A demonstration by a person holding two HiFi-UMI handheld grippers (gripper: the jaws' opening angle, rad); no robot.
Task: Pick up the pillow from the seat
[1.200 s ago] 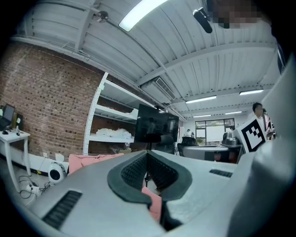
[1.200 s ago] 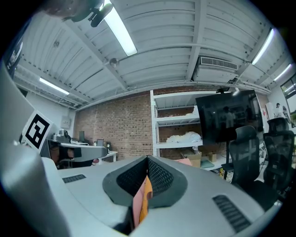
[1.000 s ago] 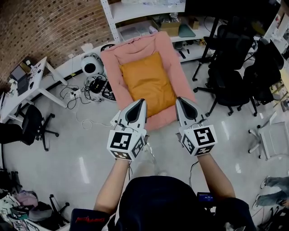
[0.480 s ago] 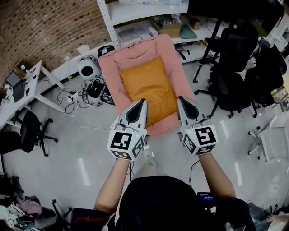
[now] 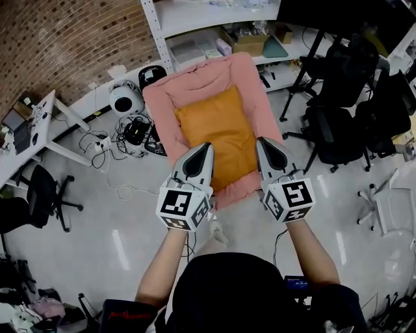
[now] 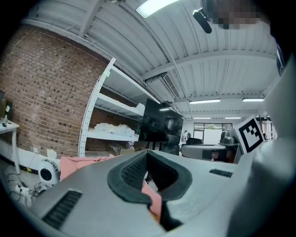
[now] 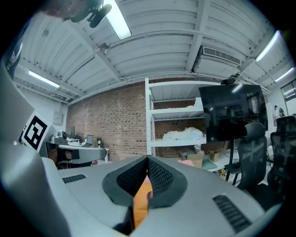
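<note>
Left gripper (image 5: 203,151): jaws closed tight, nothing btwn them. Right gripper (image 5: 265,146): same, closed & empty. Both held out level, side by side, pointing twd the far end of the room, marker cubes nearest the person. In head view, tips overlap the near end of the orange pillow (image 5: 218,133): left tip at its near-left corner, right tip at its near-right edge; contact can't be told. Right gripper view shows orange just under the closed jaws. Pillow lies flat, lengthwise, on the pink seat (image 5: 195,81), w/ pink rim showing round it. Beyond the seat: white shelf rack (image 5: 214,16). Left: brick wall (image 5: 65,39), round white device (image 5: 127,99), cables (image 5: 110,140) on floor. Right: black office chairs (image 5: 338,123).
</note>
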